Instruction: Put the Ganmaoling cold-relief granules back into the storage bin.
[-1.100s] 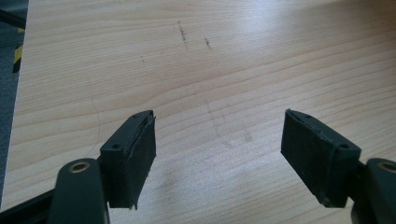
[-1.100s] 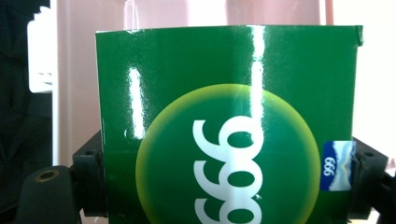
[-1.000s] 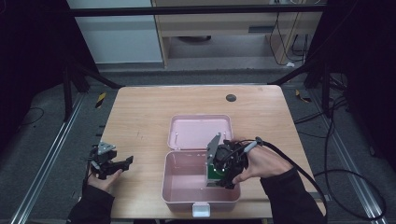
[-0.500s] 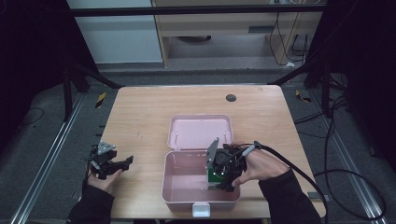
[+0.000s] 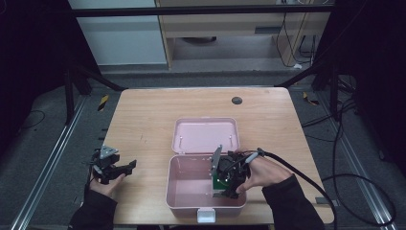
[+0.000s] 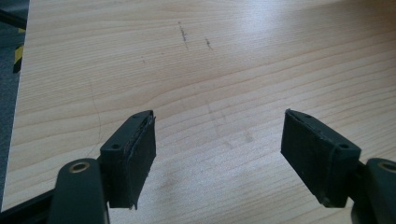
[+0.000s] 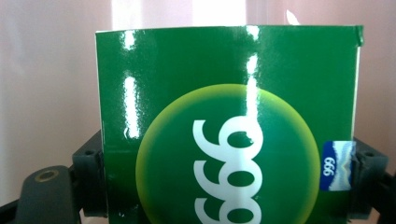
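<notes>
A pink box (image 5: 184, 191) lies open near the table's front edge, its lid (image 5: 205, 135) flat behind it. My right gripper (image 5: 221, 183) reaches down into the box's right side, shut on a green carton (image 5: 219, 183). In the right gripper view the green carton (image 7: 229, 126) bears white 999 numerals in a yellow-green circle and sits between both jaws, with the pink box wall (image 7: 46, 93) behind it. My left gripper (image 5: 125, 167) rests at the table's front left, open. Its fingers (image 6: 133, 156) stand wide apart over bare wood.
A small dark round disc (image 5: 236, 100) lies at the back of the wooden table (image 5: 143, 120). The box's white latch (image 5: 207, 215) overhangs the front edge. A black cable (image 5: 306, 177) trails from the right gripper off the table's right side.
My right gripper has sunk lower and slightly left into the pink box with the green carton. The left gripper has not moved.
</notes>
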Action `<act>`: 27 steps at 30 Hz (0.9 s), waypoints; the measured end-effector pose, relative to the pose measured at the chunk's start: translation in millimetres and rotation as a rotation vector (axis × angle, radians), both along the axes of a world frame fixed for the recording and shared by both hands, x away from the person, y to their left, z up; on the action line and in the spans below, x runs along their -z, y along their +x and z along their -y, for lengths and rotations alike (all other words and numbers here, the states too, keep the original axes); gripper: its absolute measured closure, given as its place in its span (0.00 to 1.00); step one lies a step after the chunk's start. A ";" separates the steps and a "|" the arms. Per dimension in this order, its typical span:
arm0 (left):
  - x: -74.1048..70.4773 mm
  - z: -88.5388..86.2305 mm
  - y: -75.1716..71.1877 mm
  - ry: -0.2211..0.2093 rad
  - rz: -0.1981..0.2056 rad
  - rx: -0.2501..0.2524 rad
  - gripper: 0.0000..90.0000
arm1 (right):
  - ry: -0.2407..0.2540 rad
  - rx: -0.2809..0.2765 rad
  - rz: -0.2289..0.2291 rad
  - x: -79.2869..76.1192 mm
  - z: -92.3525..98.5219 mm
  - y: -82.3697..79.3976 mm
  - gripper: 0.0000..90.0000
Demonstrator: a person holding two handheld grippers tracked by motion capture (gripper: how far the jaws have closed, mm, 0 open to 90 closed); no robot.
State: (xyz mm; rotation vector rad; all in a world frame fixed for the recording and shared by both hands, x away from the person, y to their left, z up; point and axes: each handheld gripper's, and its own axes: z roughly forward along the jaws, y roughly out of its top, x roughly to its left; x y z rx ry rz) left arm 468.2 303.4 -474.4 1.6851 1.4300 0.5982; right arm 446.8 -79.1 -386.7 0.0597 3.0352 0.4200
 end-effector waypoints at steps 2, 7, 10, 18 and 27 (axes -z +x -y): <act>0.2 0.4 0.0 -0.003 0.000 0.000 0.28 | -0.013 -0.015 0.006 1.6 -0.6 -0.3 0.17; -0.1 0.2 -0.2 -0.004 0.002 -0.002 0.28 | -0.017 -0.020 0.004 6.0 -2.7 0.8 0.17; -0.2 0.0 -0.3 -0.004 0.002 -0.001 0.28 | -0.045 -0.013 0.000 9.9 -3.9 0.8 0.17; -0.2 0.1 -0.1 -0.003 0.002 0.000 0.28 | -0.045 -0.008 -0.020 8.5 -5.0 2.4 0.15; -0.1 0.5 -0.1 -0.004 0.005 -0.001 0.28 | 0.110 0.034 0.050 -21.5 12.5 0.4 0.17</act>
